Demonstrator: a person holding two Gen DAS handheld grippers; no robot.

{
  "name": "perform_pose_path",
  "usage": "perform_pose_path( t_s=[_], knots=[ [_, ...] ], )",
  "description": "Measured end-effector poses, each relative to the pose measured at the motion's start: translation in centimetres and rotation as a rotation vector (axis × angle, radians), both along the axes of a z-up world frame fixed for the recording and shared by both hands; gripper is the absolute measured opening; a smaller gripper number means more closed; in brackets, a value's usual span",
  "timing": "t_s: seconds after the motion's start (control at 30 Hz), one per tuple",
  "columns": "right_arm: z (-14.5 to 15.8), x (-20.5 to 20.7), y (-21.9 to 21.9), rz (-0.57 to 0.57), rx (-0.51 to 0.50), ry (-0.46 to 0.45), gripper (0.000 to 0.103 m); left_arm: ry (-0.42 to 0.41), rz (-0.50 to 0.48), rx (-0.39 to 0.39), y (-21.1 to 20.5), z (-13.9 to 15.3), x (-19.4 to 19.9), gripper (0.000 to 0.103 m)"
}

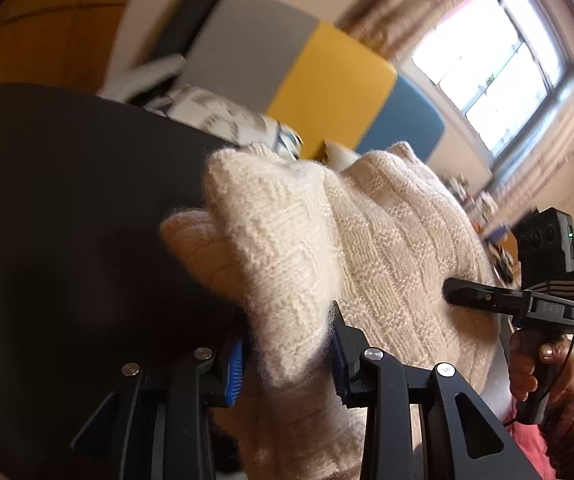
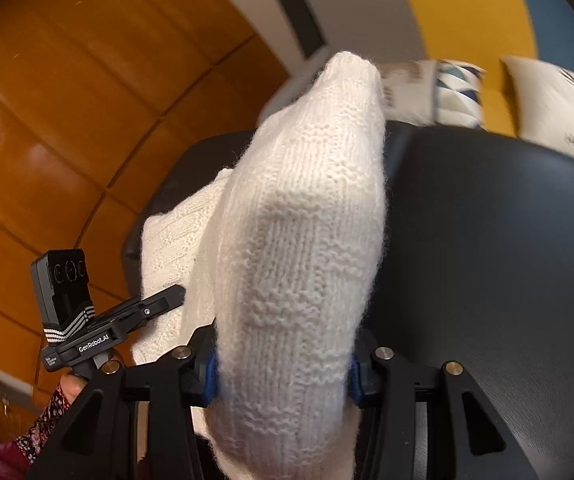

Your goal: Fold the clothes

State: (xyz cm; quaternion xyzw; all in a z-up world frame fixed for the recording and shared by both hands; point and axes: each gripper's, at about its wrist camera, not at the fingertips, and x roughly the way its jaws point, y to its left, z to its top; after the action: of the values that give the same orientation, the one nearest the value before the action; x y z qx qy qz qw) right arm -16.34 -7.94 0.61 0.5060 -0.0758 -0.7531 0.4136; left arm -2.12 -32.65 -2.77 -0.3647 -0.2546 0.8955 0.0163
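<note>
Under my claws is a black worktop (image 2: 507, 260), smooth and slightly glossy, with a rounded far edge. A cream knitted garment (image 1: 399, 248) lies on it, its textured body spread over the surface in my left view, while a thick fold of the same knit rises off the black top in my right view. Beyond the far edge, patterned cushions (image 2: 447, 92) sit close behind the worktop.

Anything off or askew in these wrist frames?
Nothing damaged or spilled. The cream knit sweater is bunched unevenly over the black surface, with a fold clamped in the left gripper and another in the right gripper.
</note>
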Motion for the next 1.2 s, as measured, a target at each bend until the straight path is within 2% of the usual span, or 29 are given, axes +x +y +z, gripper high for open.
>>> perform_pose_path(
  t_s=[0.23,0.4,0.57,0.73,0.83,0.9,0.97,1.03,1.13,1.2],
  knots=[
    [1.2,-1.4,-10.7,0.199,-0.006,0.024,0.047,0.022,0.247,-0.068,-5.7,2.7,4.5,0.037],
    [-0.9,-2.2,-19.8,0.302,0.024,0.020,0.047,-0.034,0.447,-0.084,-12.0,1.2,5.2,0.037],
    [-3.5,-3.0,-28.4,0.393,0.050,0.004,0.047,-0.084,0.583,-0.072,-16.7,-1.1,5.6,0.037],
    [-7.3,-4.1,-31.9,0.446,0.138,0.036,0.047,-0.088,0.623,-0.120,-18.8,-3.2,6.2,0.036],
    [-9.0,-4.5,-31.6,0.444,0.092,-0.005,0.048,-0.109,0.625,-0.166,-19.3,-4.2,6.1,0.036],
    [-9.9,-4.9,-31.9,0.446,0.086,-0.001,0.049,-0.139,0.623,-0.141,-19.4,-5.5,5.9,0.036],
    [-11.0,-6.2,-32.7,0.443,0.098,0.009,0.051,-0.133,0.627,-0.119,-19.6,-6.3,6.0,0.036],
    [-11.7,-6.6,-32.4,0.424,0.076,-0.007,0.052,-0.137,0.629,-0.133,-19.5,-6.7,5.8,0.036],
    [-12.3,-6.8,-31.7,0.396,0.042,-0.040,0.054,-0.162,0.620,-0.201,-19.0,-6.9,5.1,0.037],
    [-12.8,-7.1,-31.3,0.382,0.018,-0.063,0.055,-0.172,0.621,-0.193,-19.5,-7.4,4.6,0.041]
  ],
)
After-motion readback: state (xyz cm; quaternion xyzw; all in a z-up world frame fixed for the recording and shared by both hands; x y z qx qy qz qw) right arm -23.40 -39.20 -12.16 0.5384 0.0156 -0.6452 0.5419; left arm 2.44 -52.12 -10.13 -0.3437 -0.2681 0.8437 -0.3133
